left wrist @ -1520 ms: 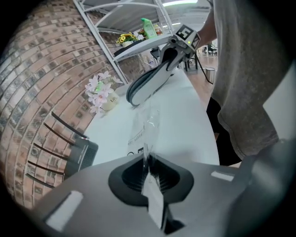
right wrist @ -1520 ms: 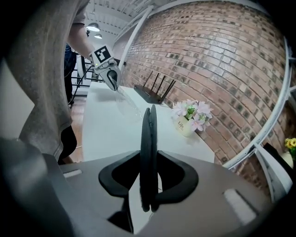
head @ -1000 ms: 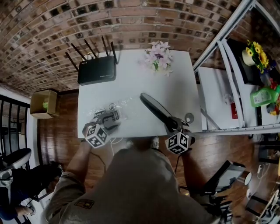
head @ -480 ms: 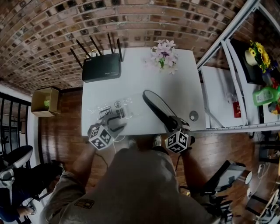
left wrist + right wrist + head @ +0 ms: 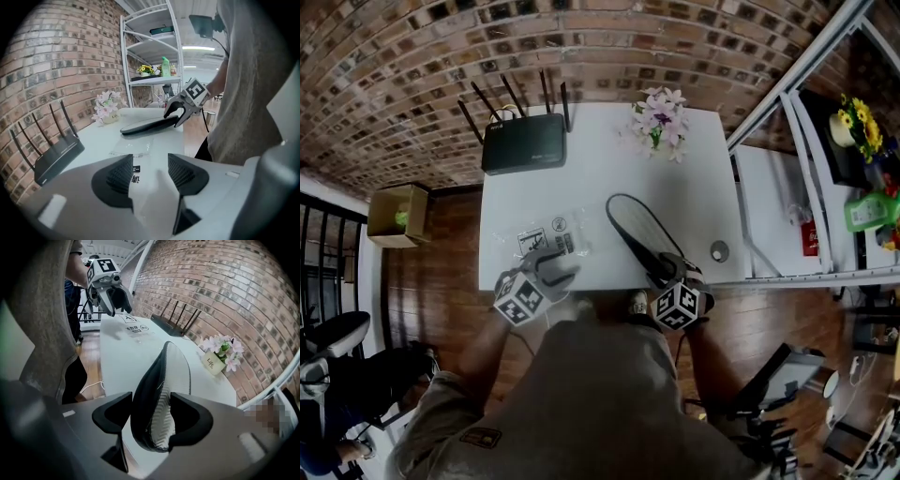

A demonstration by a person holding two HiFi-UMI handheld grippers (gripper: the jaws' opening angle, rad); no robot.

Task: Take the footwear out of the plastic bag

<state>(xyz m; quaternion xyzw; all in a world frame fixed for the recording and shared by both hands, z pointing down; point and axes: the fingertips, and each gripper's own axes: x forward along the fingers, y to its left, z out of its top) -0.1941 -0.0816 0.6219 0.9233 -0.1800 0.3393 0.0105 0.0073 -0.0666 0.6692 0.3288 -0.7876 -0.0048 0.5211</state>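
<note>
On the white table (image 5: 591,187) lies one black slipper (image 5: 636,230) with a pale ribbed sole, wholly outside the one clear plastic bag (image 5: 553,234), which lies flat to its left, apart from it. There are two grippers. The right gripper (image 5: 151,417) has just been opening its jaws; they stand spread with the slipper's near end between them, turned on its edge. The left gripper (image 5: 150,171) has its jaws wide apart over the bag's near end, with film between them but neither pad pressing it. At the far edge stand one black router (image 5: 523,142) and one pot of pink flowers (image 5: 659,117).
</note>
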